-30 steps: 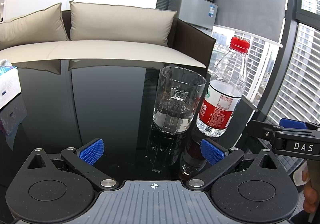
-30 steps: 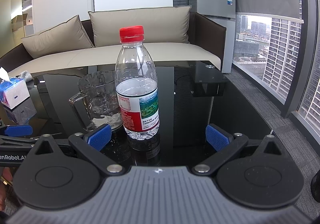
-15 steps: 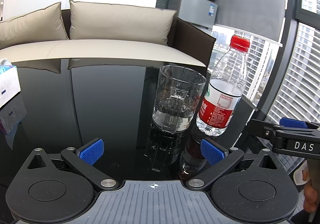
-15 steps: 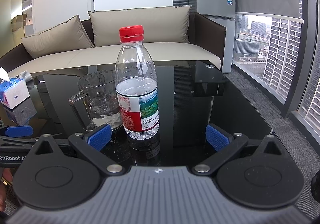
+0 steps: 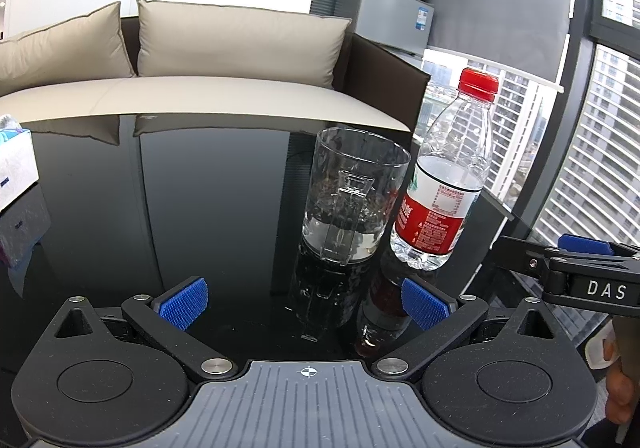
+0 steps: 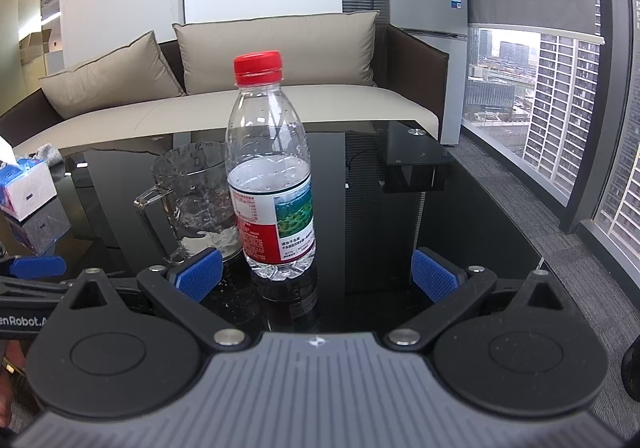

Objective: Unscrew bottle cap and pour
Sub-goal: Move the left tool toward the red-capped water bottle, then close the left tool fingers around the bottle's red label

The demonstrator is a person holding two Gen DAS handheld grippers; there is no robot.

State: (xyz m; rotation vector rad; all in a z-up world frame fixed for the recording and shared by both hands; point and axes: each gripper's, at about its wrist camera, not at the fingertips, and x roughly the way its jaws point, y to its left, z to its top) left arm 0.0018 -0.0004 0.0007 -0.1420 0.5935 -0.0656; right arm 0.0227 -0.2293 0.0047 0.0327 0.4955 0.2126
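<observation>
A clear plastic water bottle (image 5: 444,191) with a red cap (image 5: 479,84) and a red label stands upright on the black glass table (image 5: 160,207), about half full. It also shows in the right wrist view (image 6: 272,183), with its cap (image 6: 258,67) on. A clear glass mug (image 5: 354,195) with a little water stands just left of the bottle; in the right wrist view the mug (image 6: 192,199) is behind and left of the bottle. My left gripper (image 5: 304,302) is open and empty, short of the mug. My right gripper (image 6: 316,276) is open and empty, short of the bottle.
A tissue box (image 5: 16,167) sits at the table's left edge, also in the right wrist view (image 6: 26,187). A beige sofa (image 5: 200,87) stands behind the table. A small fridge with a microwave (image 6: 424,3) is at the back right. Windows run along the right side.
</observation>
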